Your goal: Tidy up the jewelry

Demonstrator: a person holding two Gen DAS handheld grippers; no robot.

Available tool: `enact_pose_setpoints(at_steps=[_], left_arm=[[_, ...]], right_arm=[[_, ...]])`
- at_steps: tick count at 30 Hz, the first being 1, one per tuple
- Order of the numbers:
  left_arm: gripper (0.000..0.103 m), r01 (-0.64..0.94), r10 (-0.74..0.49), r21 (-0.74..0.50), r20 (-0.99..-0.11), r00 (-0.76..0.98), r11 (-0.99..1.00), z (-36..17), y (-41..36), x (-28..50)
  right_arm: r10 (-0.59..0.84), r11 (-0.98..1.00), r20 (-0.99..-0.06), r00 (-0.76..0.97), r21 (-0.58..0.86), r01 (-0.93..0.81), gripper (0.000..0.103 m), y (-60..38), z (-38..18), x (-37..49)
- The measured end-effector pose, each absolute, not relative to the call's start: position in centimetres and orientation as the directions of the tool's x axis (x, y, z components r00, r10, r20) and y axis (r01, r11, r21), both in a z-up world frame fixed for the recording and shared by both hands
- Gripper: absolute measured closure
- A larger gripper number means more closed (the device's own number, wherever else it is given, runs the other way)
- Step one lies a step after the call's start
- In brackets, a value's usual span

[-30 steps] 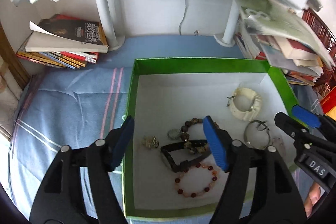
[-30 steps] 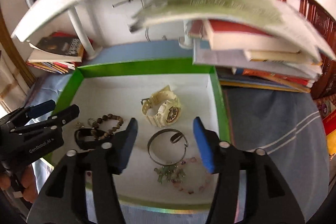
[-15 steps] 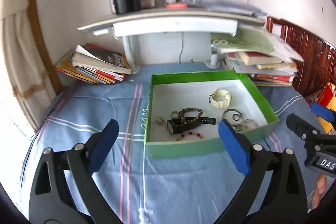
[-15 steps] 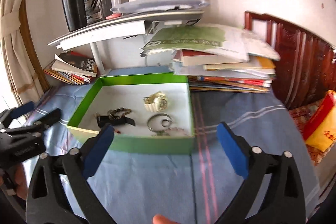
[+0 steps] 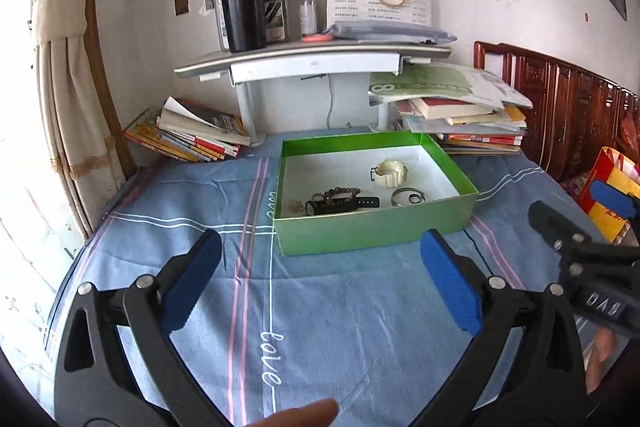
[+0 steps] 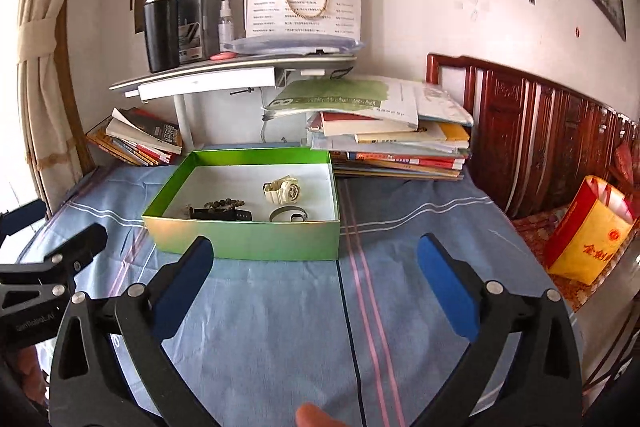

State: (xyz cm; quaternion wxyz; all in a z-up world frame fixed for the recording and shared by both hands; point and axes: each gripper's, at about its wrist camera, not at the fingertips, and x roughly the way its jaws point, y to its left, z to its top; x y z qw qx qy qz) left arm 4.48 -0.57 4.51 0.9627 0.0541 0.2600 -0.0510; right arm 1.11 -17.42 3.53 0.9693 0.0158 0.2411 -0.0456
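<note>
A green box (image 5: 372, 231) (image 6: 248, 239) with a white inside sits on the blue cloth. In it lie a cream watch (image 5: 390, 171) (image 6: 282, 190), a black watch (image 5: 340, 205) (image 6: 220, 215), a brown bead bracelet (image 5: 340, 192) (image 6: 224, 204), a metal bangle (image 5: 406, 195) (image 6: 288, 215) and a small gold trinket (image 5: 296, 203). My left gripper (image 5: 320, 247) stands open and empty well in front of the box. My right gripper (image 6: 314, 249) is open and empty too, also short of the box; it shows at the right of the left wrist view (image 5: 572, 215).
Book stacks lie behind the box at left (image 5: 188, 135) and right (image 6: 400, 147). A grey shelf (image 5: 312, 55) above holds a black tumbler (image 5: 242, 9) and a paper bag. A wooden bed frame (image 6: 540, 131) and a yellow-red bag (image 6: 588, 231) stand right. Fingertips show at each view's lower edge.
Both grippers pulled back and up from inside the box to well in front of it, and their jaws spread wider. The jewelry stayed in the box.
</note>
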Motion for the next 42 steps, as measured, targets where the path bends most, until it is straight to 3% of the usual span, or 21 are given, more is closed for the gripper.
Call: enact_pose_setpoints(at_steps=[14,42], left_arm=[[0.004,0.121,-0.074,0.068,-0.48,0.874,0.99,5.4,-0.2,2.1],[0.004,0.132,-0.078,0.078,-0.487,0.87,0.988,5.4,0.0,2.3]], right_arm=[[-0.091,0.995,-0.423,0.902,0.001,0.1,0.003,-16.9,4.8,-1.4],[-0.091,0.995,-0.424,0.901,0.002,0.102,0.003,-16.7,4.8,-1.6]])
